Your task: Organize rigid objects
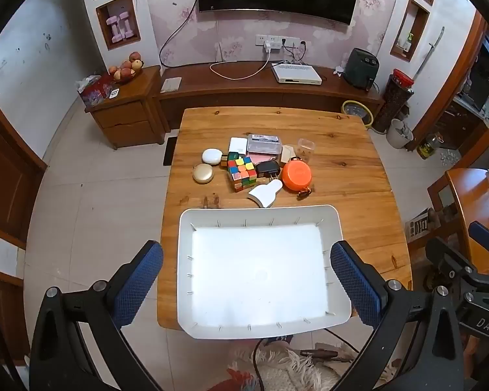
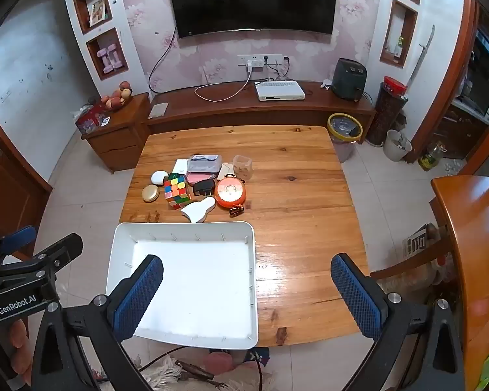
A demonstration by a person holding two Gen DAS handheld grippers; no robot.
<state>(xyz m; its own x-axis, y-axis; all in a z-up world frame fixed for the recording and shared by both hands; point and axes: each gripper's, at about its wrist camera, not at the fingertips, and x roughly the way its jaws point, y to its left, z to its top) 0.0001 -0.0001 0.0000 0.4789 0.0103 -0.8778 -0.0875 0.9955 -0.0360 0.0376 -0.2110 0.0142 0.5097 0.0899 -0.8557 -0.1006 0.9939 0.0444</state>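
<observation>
Left wrist view shows the left gripper (image 1: 247, 288) with jaws spread wide above the shallow white plastic tray (image 1: 337, 224) on the square wooden table (image 1: 358, 169). Well beyond the fingertips, past the tray's far rim, sits the cluster: multicoloured puzzle cube (image 1: 242, 172), round orange case (image 1: 296, 176), black charger (image 1: 267, 168). The right gripper (image 2: 247, 293) also gapes wide, holding nothing.

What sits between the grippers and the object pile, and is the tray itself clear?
Only the white tray lies between both open grippers, left and right, and the pile around the Rubik's cube. Both hover above it. Nothing visible inside the tray.
</observation>
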